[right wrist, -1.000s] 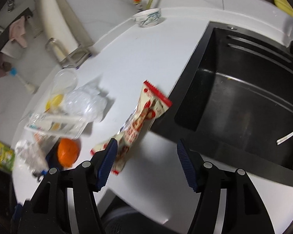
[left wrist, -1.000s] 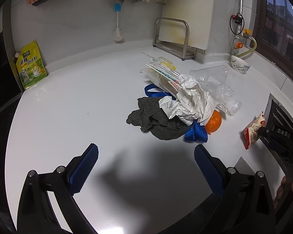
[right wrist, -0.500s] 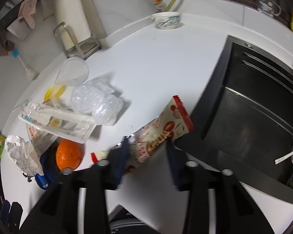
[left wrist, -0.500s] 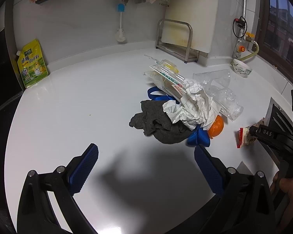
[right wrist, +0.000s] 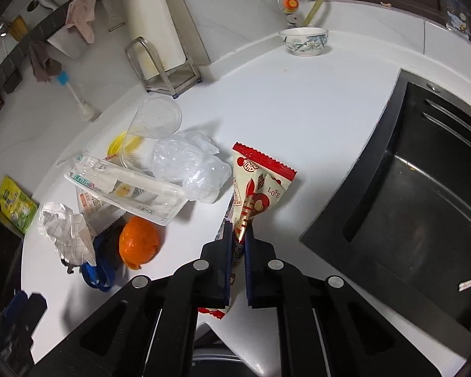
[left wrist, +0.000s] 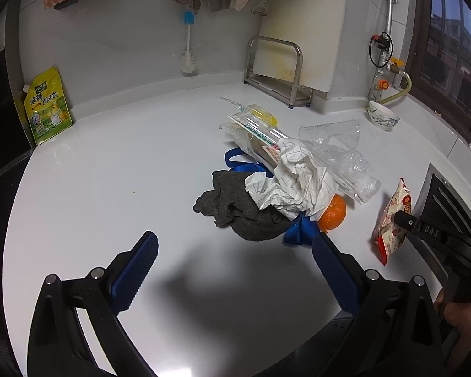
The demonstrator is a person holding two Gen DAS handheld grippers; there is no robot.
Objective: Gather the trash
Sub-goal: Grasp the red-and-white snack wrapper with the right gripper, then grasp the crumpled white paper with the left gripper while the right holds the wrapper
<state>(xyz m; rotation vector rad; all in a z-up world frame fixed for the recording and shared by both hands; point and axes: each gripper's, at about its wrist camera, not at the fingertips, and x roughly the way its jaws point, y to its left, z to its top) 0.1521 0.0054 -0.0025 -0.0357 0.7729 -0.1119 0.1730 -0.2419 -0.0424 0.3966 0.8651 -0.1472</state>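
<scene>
My right gripper (right wrist: pixel 238 235) is shut on a red and cream snack wrapper (right wrist: pixel 258 185), pinched near its lower half, at the counter edge beside the sink; the wrapper also shows in the left wrist view (left wrist: pixel 392 220). My left gripper (left wrist: pixel 232 251) is open and empty above the white counter, in front of a trash pile: grey cloth (left wrist: pixel 235 207), crumpled paper (left wrist: pixel 295 185), orange peel (left wrist: pixel 332 213), blue ribbon (left wrist: pixel 298 231), clear plastic tray (right wrist: pixel 125 188), plastic bag (right wrist: pixel 191 166) and clear cup (right wrist: pixel 155 119).
A black sink (right wrist: pixel 417 188) lies right of the wrapper. A bowl (right wrist: pixel 307 40) stands at the back near the gas pipe. A cutting board in a metal rack (left wrist: pixel 279 72) and a yellow seasoning pouch (left wrist: pixel 45 106) stand along the wall.
My right gripper has closed from wide open onto the snack wrapper and moved in on it. The left gripper stayed open and drifted slightly.
</scene>
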